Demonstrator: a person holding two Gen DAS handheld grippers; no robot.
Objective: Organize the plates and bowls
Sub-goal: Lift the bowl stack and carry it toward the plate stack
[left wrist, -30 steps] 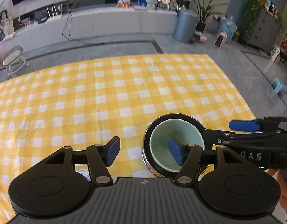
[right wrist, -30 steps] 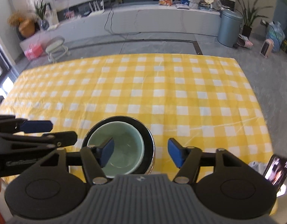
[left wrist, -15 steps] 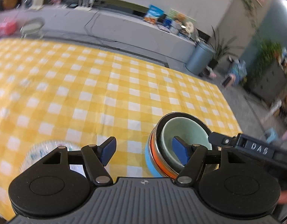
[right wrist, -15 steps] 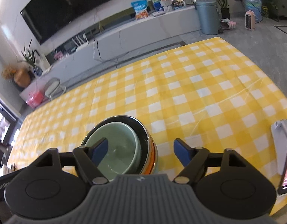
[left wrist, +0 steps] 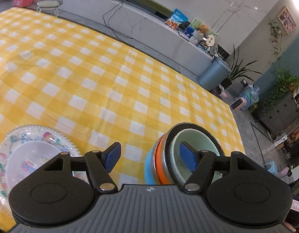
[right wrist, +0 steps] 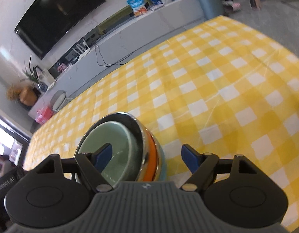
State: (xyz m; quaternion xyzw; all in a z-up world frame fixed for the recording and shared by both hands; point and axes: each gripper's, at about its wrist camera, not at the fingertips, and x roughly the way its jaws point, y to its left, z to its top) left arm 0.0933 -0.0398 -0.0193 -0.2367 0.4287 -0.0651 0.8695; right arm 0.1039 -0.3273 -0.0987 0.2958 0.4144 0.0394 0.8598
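Both tongs have dropped and rolled over the last second, so the bowl stack (left wrist: pixel 169 155) now shows its side as well as its mouth. A second ago only a dark rim and the green bowl (left wrist: pixel 196 145) inside it showed from above; now an orange band and a blue base appear under the steel rim. The stack stands on the near part of the desk (left wrist: pixel 110 81), on the yellow check cloth. A floral plate (left wrist: pixel 23 155) has come into the left wrist view at near left, well apart from the stack.

The left tongs (left wrist: pixel 149 160) stand wide, wider than a second ago. Their right pad hangs over the mouth of the green bowl and their left pad is outside over the cloth, so the stack's left wall lies between them; nothing is gripped. The right tongs (right wrist: pixel 147 157) have also widened and stand open. Their left pad is over the green bowl, their right pad over the cloth, with the right wall between; nothing is held.

I judge the bowls to be nested already and the tongs set to grip the stack from both sides, with the plate still to be dealt with.

Writing: part of a word shows at the right view's lower left edge, too cut off to read. The snack bags on the far counter are too small to read.
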